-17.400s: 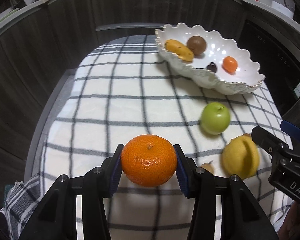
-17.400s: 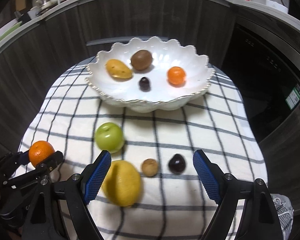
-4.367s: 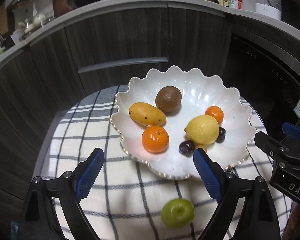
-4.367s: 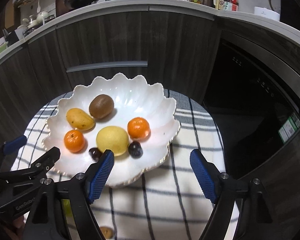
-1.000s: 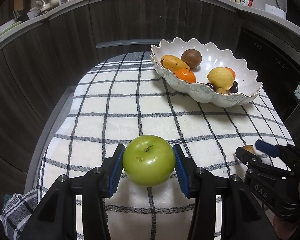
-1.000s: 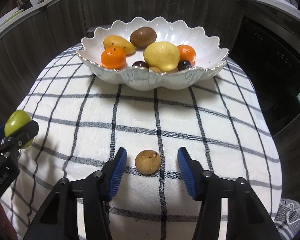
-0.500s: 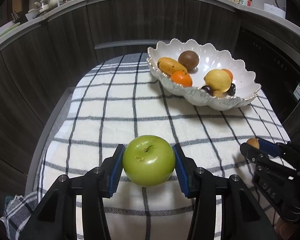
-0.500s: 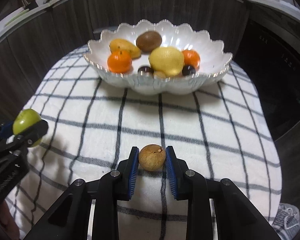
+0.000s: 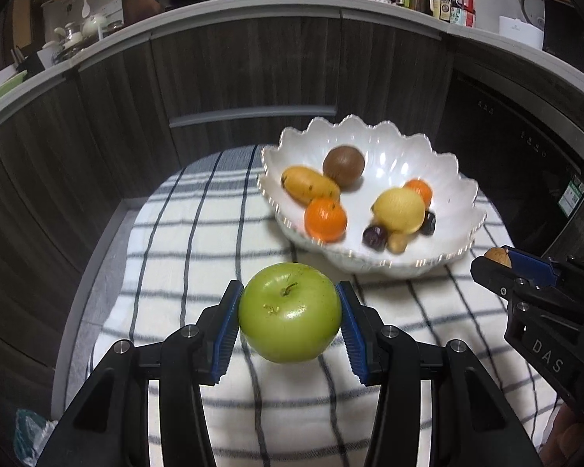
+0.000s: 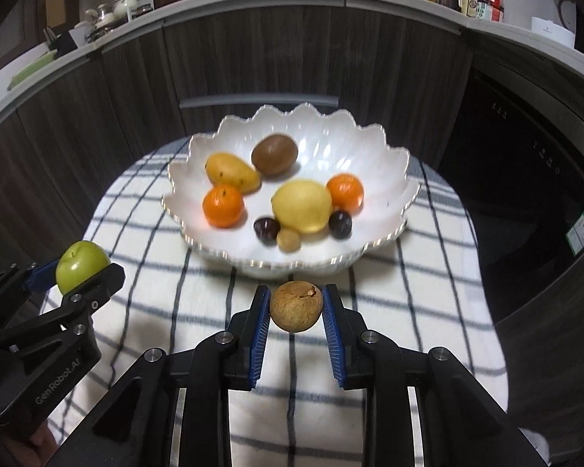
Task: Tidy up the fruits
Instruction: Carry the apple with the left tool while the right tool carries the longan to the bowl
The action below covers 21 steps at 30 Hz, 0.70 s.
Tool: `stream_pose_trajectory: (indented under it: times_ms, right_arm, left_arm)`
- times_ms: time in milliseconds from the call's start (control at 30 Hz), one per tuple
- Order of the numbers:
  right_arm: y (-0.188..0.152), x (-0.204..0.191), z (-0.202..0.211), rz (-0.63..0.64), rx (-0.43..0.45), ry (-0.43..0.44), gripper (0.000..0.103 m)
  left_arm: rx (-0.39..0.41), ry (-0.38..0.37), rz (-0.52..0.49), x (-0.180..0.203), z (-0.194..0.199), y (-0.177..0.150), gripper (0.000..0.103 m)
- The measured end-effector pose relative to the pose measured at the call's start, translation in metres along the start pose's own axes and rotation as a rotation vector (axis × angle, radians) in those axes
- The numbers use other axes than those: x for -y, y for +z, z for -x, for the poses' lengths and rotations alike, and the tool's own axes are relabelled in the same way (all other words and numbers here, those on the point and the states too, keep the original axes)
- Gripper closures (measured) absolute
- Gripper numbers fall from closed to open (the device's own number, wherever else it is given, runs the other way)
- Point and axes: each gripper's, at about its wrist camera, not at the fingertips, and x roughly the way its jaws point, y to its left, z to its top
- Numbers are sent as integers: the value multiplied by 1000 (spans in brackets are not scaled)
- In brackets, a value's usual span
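Your left gripper (image 9: 289, 325) has its jaws squeezed on the green apple (image 9: 290, 312) and your right gripper (image 10: 295, 316) pinches the little brown fruit (image 10: 296, 306), both held up off the table (image 10: 428, 295) so you can carry them to the white bowl (image 10: 385, 179).

Left gripper (image 9: 290, 327) at lower centre of its view, pads clamped on an apple (image 9: 290, 312). Right gripper (image 10: 296, 313) lower centre, pads clamped on a small brown fruit (image 10: 296, 306). Both angled downward.
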Motion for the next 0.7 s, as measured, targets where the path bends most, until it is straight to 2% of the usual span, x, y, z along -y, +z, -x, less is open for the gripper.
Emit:
stream_pose_trajectory:
  times_ms: [333,700]
  right_arm:
    - [43,16,-2,-15,52,-7,75]
    - [78,36,-23,-43,61,-11,75]
  left_arm:
    - [48,-17,-28,12,-13,56,56]
    - [42,-45,-49,23,-42,90,56]
